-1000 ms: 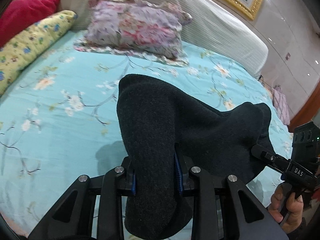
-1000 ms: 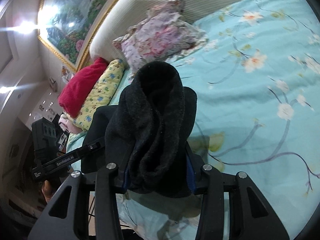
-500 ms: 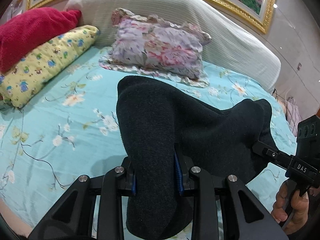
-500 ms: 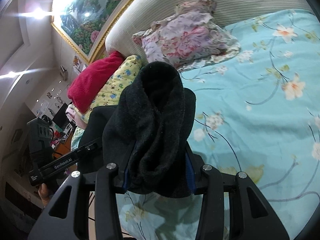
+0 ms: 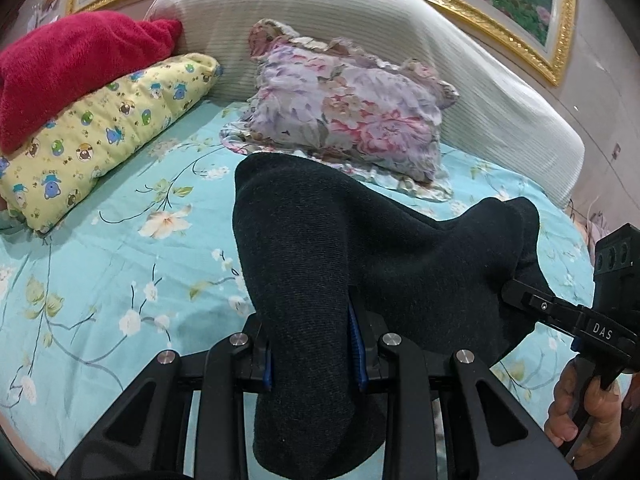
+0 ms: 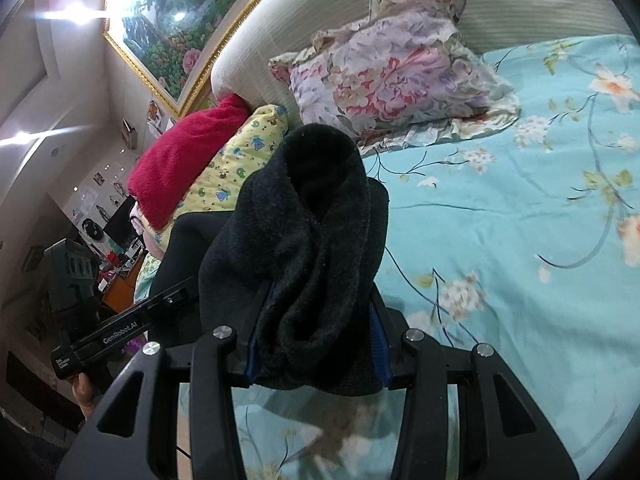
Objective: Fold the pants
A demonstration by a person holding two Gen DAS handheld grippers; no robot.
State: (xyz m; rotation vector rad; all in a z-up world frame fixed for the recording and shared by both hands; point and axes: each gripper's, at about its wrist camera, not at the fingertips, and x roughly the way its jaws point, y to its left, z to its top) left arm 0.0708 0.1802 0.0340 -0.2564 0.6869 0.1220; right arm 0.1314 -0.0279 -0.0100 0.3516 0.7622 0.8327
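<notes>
The dark knit pants (image 5: 360, 248) hang in the air between both grippers, above the turquoise floral bed (image 5: 120, 264). My left gripper (image 5: 314, 350) is shut on one bunched end of them. My right gripper (image 6: 316, 340) is shut on the other bunched end (image 6: 312, 232). The right gripper also shows at the right edge of the left wrist view (image 5: 568, 316), and the left gripper at the lower left of the right wrist view (image 6: 120, 332). The fabric hides the fingertips of both.
A floral pillow (image 5: 352, 100) leans on the white headboard (image 5: 360, 12). A yellow patterned pillow (image 5: 104, 132) and a red blanket (image 5: 72, 64) lie at the left. A gold-framed painting (image 6: 172, 28) hangs above. A cluttered room corner (image 6: 104, 248) lies beyond the bed's left side.
Both grippers have risen and tilted up with the pants, so the headboard, the pillows and the painting show more. The grips have not changed.
</notes>
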